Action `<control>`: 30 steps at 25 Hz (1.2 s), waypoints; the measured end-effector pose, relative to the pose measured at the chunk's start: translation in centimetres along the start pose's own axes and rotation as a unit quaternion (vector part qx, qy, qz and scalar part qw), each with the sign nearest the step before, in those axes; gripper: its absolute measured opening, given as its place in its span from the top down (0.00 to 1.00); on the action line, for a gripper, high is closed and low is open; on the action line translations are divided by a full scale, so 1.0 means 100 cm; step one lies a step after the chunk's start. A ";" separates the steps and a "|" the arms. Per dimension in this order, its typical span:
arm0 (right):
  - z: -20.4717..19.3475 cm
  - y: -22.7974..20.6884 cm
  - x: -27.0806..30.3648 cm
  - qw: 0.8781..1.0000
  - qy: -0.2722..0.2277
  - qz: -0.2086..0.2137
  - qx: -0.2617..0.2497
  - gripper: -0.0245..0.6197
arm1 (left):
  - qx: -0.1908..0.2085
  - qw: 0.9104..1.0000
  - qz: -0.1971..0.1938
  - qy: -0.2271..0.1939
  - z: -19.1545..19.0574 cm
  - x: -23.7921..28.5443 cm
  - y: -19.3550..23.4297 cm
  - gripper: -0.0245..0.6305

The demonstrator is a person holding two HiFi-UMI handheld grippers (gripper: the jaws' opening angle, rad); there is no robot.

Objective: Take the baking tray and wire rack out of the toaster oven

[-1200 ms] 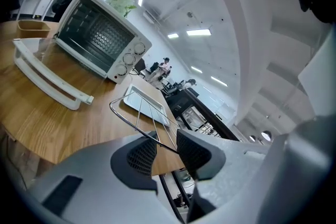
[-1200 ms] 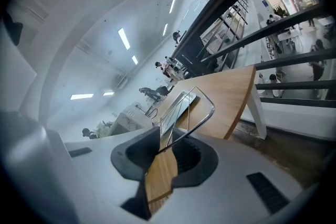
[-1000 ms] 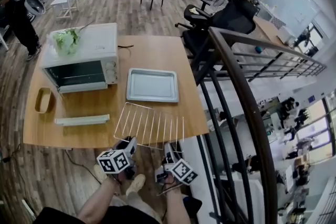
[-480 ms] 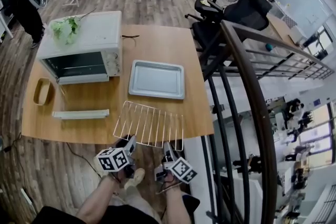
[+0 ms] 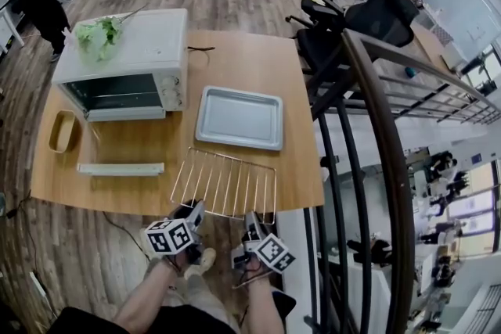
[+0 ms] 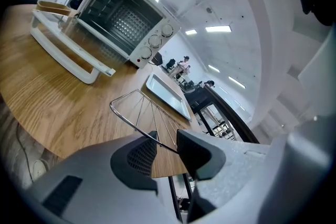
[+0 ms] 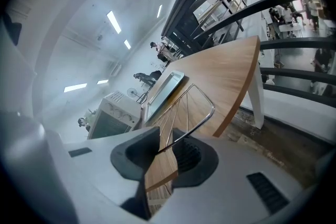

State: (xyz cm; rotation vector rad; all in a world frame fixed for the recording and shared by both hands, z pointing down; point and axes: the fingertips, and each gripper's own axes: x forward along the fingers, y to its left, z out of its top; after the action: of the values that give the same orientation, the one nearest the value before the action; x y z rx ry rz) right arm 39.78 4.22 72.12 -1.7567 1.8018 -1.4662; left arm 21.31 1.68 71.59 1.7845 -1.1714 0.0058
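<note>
The wire rack [image 5: 227,184] lies over the near edge of the wooden table [image 5: 235,66], in front of the baking tray [image 5: 239,117]. My left gripper [image 5: 190,213] is shut on the rack's near bar toward its left end. In the left gripper view the wire rack's [image 6: 134,122] bar crosses between the pads of my left gripper [image 6: 167,145]. My right gripper [image 5: 252,224] is shut on the same bar to the right, and in its own view the right gripper [image 7: 165,147] pinches the wire rack [image 7: 202,118]. The toaster oven [image 5: 125,62] stands open at the back left, its cavity bare.
The oven's glass door hangs down with its white handle [image 5: 120,168] on the table. A small wooden dish [image 5: 63,131] sits at the left edge and a green plant [image 5: 98,34] on the oven. A dark stair railing [image 5: 368,129] runs close along the table's right.
Both grippers have sunk a little with the wire rack, bringing it nearer the tabletop. The tray and the oven have stayed in place.
</note>
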 end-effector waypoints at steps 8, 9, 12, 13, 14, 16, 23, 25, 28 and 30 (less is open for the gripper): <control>-0.006 -0.014 0.017 1.000 0.015 -0.007 0.026 0.83 | -0.028 0.999 0.014 0.013 -0.008 0.015 0.018 0.78; -0.007 -0.016 0.020 0.999 0.017 -0.009 0.030 0.83 | -0.031 0.999 0.017 0.016 -0.010 0.017 0.021 0.78; -0.008 -0.022 0.028 0.999 0.021 -0.016 0.032 0.82 | -0.038 0.999 0.020 0.022 -0.012 0.023 0.026 0.78; -0.008 -0.024 0.030 0.999 0.022 -0.019 0.034 0.82 | -0.041 0.999 0.019 0.024 -0.011 0.026 0.026 0.78; -0.008 -0.027 0.032 0.999 0.023 -0.023 0.037 0.82 | -0.044 0.999 0.018 0.026 -0.011 0.029 0.025 0.78; -0.010 -0.031 0.036 0.998 0.027 -0.034 0.043 0.82 | -0.048 0.998 0.021 0.032 -0.011 0.033 0.025 0.78; -0.009 -0.040 0.041 0.998 0.036 -0.052 0.027 0.78 | -0.054 0.996 0.032 0.066 -0.023 0.037 0.026 0.73; -0.010 -0.041 0.041 0.997 0.037 -0.054 0.033 0.73 | -0.056 0.995 0.031 0.072 -0.027 0.039 0.026 0.70; -0.010 -0.038 0.038 0.996 0.038 -0.045 0.062 0.63 | -0.069 0.994 0.032 0.080 -0.031 0.038 0.025 0.65; -0.009 -0.035 0.036 0.996 0.036 -0.037 0.079 0.60 | -0.069 0.994 0.033 0.083 -0.032 0.036 0.023 0.63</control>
State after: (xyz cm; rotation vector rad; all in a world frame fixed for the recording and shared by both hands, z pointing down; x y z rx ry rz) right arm 40.38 2.37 76.86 -1.7312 1.6179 -1.6716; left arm 23.07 1.28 76.64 1.5910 -1.0854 0.1069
